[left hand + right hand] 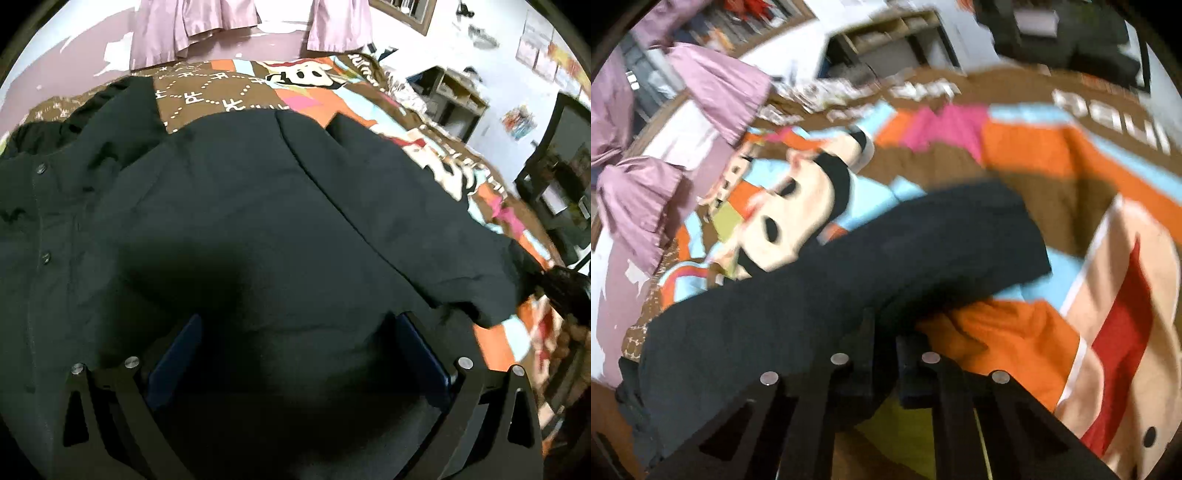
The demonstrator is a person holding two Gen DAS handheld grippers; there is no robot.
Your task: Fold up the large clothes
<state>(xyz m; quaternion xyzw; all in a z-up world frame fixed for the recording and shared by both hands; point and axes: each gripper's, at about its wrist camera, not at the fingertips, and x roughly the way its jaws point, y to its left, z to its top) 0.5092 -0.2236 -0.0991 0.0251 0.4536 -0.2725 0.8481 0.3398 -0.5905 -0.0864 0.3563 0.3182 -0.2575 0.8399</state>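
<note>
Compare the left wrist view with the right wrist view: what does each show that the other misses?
Left wrist only: the black jacket's snap-button placket and the left hand-held gripper, jaws wide apart above the fabric. Right wrist only: the right hand-held gripper, jaws closed on a lifted fold of the jacket, probably a sleeve. Both: the jacket, the colourful cartoon bedspread beneath it, and pink curtains.

Both wrist views close over (shared) jacket
</note>
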